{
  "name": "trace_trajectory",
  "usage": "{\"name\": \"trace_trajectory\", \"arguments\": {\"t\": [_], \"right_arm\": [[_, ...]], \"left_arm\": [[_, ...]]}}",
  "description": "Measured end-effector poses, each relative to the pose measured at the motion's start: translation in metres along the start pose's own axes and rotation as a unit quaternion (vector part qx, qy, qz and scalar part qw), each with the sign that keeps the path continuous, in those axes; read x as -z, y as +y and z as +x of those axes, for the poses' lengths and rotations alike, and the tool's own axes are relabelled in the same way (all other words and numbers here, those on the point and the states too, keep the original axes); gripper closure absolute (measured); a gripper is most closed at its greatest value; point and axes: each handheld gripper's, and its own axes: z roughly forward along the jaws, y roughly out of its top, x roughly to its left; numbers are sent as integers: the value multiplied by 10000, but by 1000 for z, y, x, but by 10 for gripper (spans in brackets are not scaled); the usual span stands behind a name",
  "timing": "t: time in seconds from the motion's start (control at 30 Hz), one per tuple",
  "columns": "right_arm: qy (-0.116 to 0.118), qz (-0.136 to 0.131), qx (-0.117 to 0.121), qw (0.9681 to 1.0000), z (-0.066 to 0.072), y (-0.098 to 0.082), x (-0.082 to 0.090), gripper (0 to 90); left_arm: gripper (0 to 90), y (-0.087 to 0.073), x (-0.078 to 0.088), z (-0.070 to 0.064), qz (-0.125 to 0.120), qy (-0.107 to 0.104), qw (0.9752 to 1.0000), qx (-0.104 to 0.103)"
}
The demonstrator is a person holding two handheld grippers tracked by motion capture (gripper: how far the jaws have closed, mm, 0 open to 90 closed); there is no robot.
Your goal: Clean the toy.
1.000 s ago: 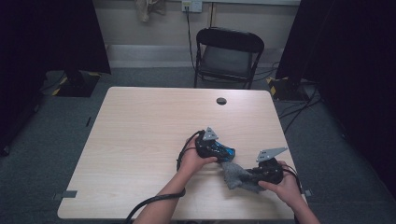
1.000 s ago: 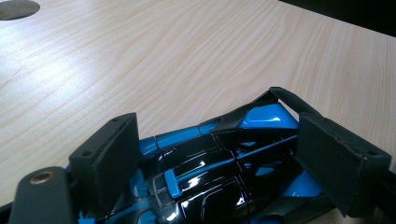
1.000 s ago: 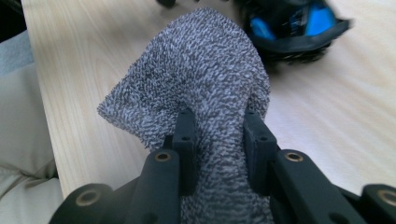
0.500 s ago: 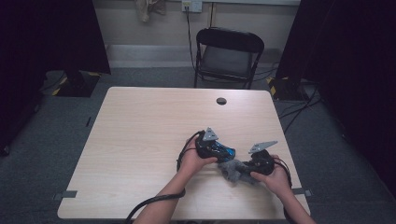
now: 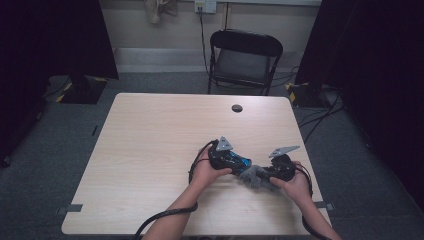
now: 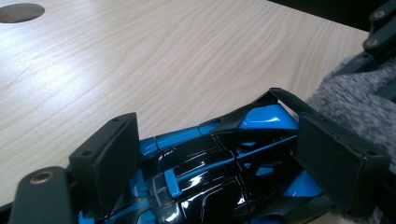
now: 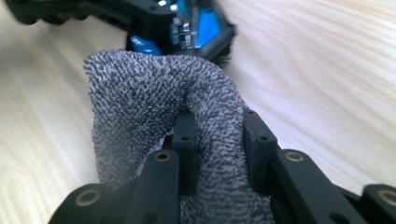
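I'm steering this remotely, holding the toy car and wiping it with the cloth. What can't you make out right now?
- Toy car underside and wheels: left gripper view, hidden by its body and the left tool.
- Toy car's end at the grey cloth: right gripper view, blurred and cut off by the top edge.
- Cloth-to-car contact: high view, too small.
- Right tool pads: wrapped in cloth.

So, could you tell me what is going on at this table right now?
A person sits at the table with a gripper in each hand. The left gripper is clamped on a blue and black toy car, and the right gripper pinches a grey cloth bunched against the car's end, apparently to wipe it.
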Motion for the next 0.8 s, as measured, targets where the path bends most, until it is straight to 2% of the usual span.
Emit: {"name": "trace_trajectory", "arguments": {"t": [0.07, 0.33, 0.6, 0.8], "right_arm": [[-25, -26, -100, 9999, -4, 0, 1, 711], [-265, -15, -264, 9993, -13, 6, -1, 711], [-615, -46, -439, 9971, -22, 15, -3, 711], [-670, -97, -639, 9957, -29, 17, -3, 712]], "left_arm": [[140, 0, 0, 0, 3, 2, 10000, -1], [140, 0, 0, 0, 1, 6, 10000, 5], [140, 0, 1, 1, 10, 13, 10000, 11], [140, 0, 1, 1, 2, 19, 10000, 6]]}}
